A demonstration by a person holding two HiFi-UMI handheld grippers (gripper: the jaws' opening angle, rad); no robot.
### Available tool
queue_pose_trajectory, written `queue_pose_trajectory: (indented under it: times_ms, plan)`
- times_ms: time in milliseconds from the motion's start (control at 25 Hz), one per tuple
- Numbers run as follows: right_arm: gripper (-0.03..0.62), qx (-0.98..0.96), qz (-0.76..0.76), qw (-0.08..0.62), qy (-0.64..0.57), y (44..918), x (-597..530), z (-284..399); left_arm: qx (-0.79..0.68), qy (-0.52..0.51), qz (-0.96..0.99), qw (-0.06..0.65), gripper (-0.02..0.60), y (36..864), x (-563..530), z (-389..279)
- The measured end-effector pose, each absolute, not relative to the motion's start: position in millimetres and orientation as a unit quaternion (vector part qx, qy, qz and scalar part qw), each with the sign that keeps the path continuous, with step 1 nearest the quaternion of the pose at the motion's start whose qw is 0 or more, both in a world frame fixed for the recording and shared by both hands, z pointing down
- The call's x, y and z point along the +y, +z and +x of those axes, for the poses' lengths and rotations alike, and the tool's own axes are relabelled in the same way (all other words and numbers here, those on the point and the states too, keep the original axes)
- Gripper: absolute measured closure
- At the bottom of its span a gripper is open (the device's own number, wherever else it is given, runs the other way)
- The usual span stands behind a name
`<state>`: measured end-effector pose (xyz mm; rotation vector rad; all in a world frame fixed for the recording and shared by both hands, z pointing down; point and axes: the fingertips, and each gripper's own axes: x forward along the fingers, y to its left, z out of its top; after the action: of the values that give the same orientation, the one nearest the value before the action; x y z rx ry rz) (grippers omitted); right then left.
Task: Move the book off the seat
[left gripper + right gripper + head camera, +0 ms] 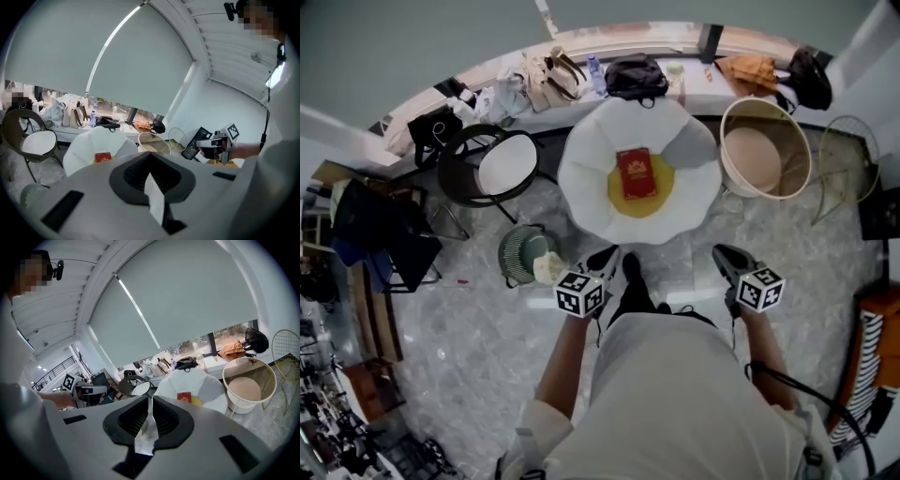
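Over at the left, a black-framed chair [506, 164] with a white seat pad stands by the window ledge [694, 89], with a low round green object [520, 251] on the floor in front of it. Next comes the left gripper [607, 255], its jaws pressed together on nothing, held short of the white petal-shaped chair [581, 169]. On that chair's yellow seat cushion [661, 199] the red book [636, 173] lies flat, toward the cushion's back edge, well apart from both grippers. The right gripper [722, 251] is likewise closed and empty. Beyond it stand a round white tub [787, 122] and a wire basket [848, 159]
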<state>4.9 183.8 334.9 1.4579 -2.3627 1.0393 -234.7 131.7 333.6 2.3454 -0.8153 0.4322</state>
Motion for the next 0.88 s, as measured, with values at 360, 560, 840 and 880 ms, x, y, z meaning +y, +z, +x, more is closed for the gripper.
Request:
queue_pose_trajectory:
  times_ms: [360,560,840,880]
  plan:
    - [0.543,-0.785,0.498,0.094,0.358,343,107,-24,-0.285,0.198,0.890,0.295,0.580,350,56,-259]
    - [0.543,-0.779,0.502,0.101,0.361,352,74,-39,-0.271,0.204,0.890,0.304,0.580,360,27,-272]
    - [0.543,-0.769,0.508,0.106,0.374,365,61,-41,-0.258,0.210,0.891,0.309,0.580,373,4,-272]
    - [0.543,-0.767,0.509,0.109,0.375,367,61,-40,-0.258,0.210,0.891,0.309,0.580,375,3,-271]
